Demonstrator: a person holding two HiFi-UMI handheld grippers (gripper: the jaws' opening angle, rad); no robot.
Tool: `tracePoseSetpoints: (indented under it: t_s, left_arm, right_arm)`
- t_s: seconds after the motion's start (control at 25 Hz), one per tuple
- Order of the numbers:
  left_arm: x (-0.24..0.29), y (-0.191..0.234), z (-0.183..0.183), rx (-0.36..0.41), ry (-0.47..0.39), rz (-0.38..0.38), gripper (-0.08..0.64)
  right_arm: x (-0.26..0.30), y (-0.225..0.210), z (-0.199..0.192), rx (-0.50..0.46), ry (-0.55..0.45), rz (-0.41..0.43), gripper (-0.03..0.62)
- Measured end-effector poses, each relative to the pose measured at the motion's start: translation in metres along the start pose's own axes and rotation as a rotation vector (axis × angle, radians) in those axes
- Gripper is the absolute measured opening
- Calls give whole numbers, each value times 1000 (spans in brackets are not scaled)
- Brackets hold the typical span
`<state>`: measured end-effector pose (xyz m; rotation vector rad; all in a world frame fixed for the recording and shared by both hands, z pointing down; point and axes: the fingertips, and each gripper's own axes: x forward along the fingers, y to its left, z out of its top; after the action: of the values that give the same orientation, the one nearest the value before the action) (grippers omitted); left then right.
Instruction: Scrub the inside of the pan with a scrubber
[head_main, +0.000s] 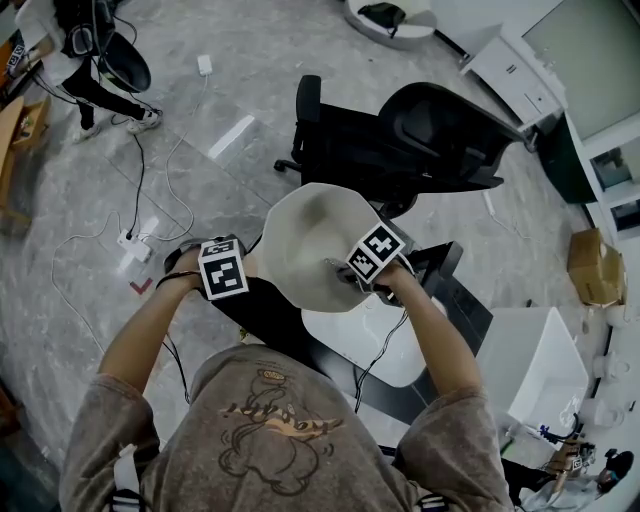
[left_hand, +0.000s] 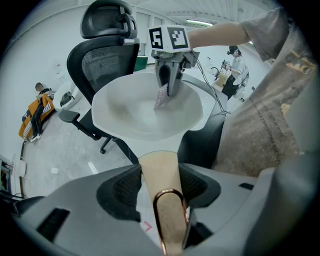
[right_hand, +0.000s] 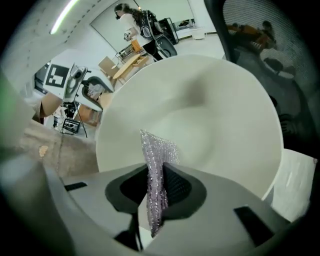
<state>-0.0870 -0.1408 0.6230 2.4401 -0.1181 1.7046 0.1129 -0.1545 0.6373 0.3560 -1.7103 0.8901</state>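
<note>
**Q:** Grip status?
**A:** My left gripper (left_hand: 162, 192) is clamped on the handle (left_hand: 159, 167), holding the pan (left_hand: 125, 115) in the air, near side of the chair (left_hand: 105, 60). My right gripper (right_hand: 156, 186) pinches the scrubber (right_hand: 159, 150), which is down in the bowl.
**Q:** Risks?
**A:** Likely two. A hard stroke could twist the handle in my left jaws. The thin scrubber could slide out of my right pinch.
</note>
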Motion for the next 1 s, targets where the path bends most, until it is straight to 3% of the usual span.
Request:
tracePoseSetpoints:
  t_s: [0.24, 0.52, 0.76, 1.0]
  left_arm:
    - [-1, 2, 0, 1, 4, 4, 240]
    - [1, 2, 1, -4, 8, 7, 239]
    - [1, 1, 2, -9, 5, 6, 239]
    - [2, 1, 1, -8, 9, 5, 239]
  right_arm:
    - [15, 35, -13, -74, 87, 63, 81]
    - [29, 74, -12, -102, 107, 170, 81]
    - [39, 96, 10, -59, 27, 250, 81]
    - [42, 114, 49, -6, -116, 340, 81]
